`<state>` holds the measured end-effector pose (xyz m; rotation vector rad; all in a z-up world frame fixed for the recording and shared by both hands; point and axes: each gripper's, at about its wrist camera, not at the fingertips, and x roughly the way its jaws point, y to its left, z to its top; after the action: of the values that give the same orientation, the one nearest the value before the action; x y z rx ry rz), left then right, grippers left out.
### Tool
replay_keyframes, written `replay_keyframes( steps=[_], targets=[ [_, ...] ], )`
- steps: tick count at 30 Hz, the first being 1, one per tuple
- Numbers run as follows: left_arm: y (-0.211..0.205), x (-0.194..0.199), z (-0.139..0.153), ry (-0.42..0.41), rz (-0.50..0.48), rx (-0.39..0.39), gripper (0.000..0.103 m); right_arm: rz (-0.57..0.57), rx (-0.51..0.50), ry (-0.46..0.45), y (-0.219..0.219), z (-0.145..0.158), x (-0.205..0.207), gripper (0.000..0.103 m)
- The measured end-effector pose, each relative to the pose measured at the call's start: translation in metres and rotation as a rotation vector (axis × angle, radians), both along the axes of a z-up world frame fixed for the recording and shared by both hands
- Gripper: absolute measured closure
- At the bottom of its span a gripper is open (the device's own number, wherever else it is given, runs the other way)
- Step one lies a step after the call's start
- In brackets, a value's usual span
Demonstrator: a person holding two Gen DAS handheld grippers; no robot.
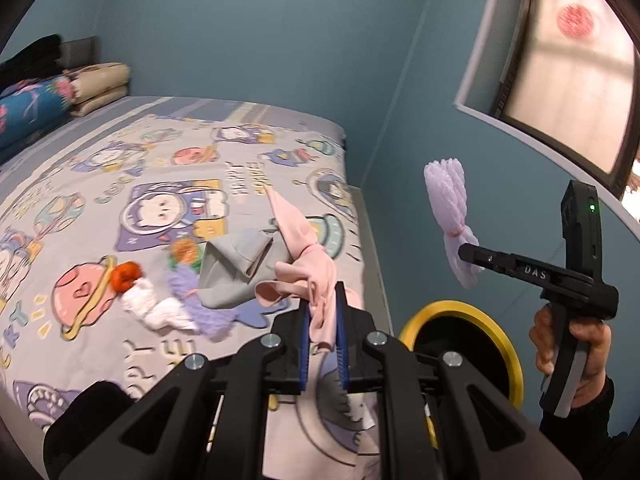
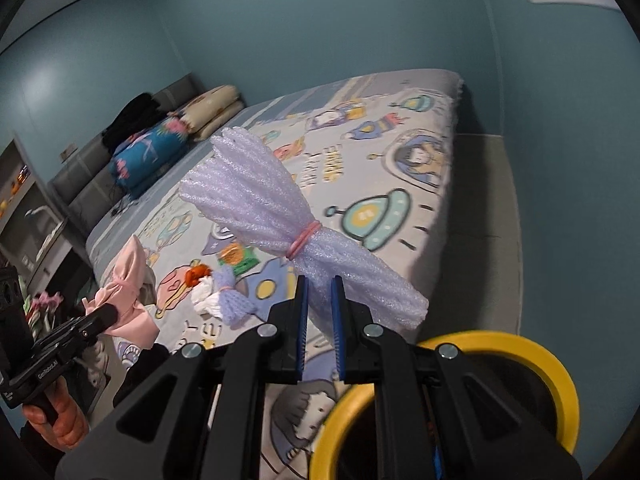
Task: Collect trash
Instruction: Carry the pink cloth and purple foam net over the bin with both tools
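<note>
The left tool (image 1: 323, 320) was clamped on a pale pink knotted cloth (image 1: 308, 264), its blue-lined fingers (image 1: 303, 344) pressed narrow against the fabric, which bunched up above the tips and hung down a little below them. In the right wrist view the same pink cloth (image 2: 130, 296) showed at the tip of the left tool (image 2: 106, 314), held up off the bed by a hand (image 2: 56, 420) at the lower left edge.

The right tool (image 2: 319, 300) gripped a lilac foam-net bundle tied with a pink rubber band (image 2: 316, 236), the jaws narrow on its lower half while the upper half fanned out above the band. From the left wrist view this foam bundle (image 1: 448, 216) stood in the air against the blue wall (image 1: 260, 40), pinched at the end of the right tool (image 1: 468, 254), with a hand (image 1: 572, 344) around the grip.

Just below and beside both tools sat a round bin with a yellow rim and a dark inside (image 2: 556, 376), next to the corner of the bed (image 1: 360, 224). Both held items were above the bed's edge, near the bin but not in it.

On the cartoon-printed sheet (image 1: 120, 184) lay more items: a grey cloth (image 1: 236, 268) just beyond the pink one, a small purple knitted piece (image 1: 188, 284), a crumpled white tissue (image 1: 156, 308) and an orange scrap (image 1: 126, 274) touching the tissue. Folded bedding and a blue patterned pillow (image 1: 28, 108) were piled at the far end. A frosted window (image 1: 568, 80) was set in the wall on the right.
</note>
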<state>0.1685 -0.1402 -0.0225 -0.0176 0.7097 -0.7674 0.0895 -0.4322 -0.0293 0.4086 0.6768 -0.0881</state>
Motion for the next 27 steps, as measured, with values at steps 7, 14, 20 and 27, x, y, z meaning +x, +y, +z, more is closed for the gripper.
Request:
replay_keyframes(
  steps=[7, 14, 20, 27],
  targets=[
    [-0.056, -0.015, -0.009, 0.016, -0.118, 0.006, 0.093, -0.127, 0.016, 0.037, -0.032, -0.018, -0.044, 0.093],
    [-0.095, -0.033, -0.025, 0.067, -0.171, 0.008, 0.093, -0.216, 0.051, 0.039, -0.057, -0.028, -0.079, 0.092],
    [-0.121, -0.055, -0.037, 0.074, -0.22, 0.058, 0.093, -0.23, 0.079, 0.05, -0.065, -0.04, -0.09, 0.092],
    [-0.143, -0.076, -0.053, 0.083, -0.275, 0.112, 0.093, -0.232, 0.114, 0.066, -0.073, -0.054, -0.092, 0.092]
  ],
)
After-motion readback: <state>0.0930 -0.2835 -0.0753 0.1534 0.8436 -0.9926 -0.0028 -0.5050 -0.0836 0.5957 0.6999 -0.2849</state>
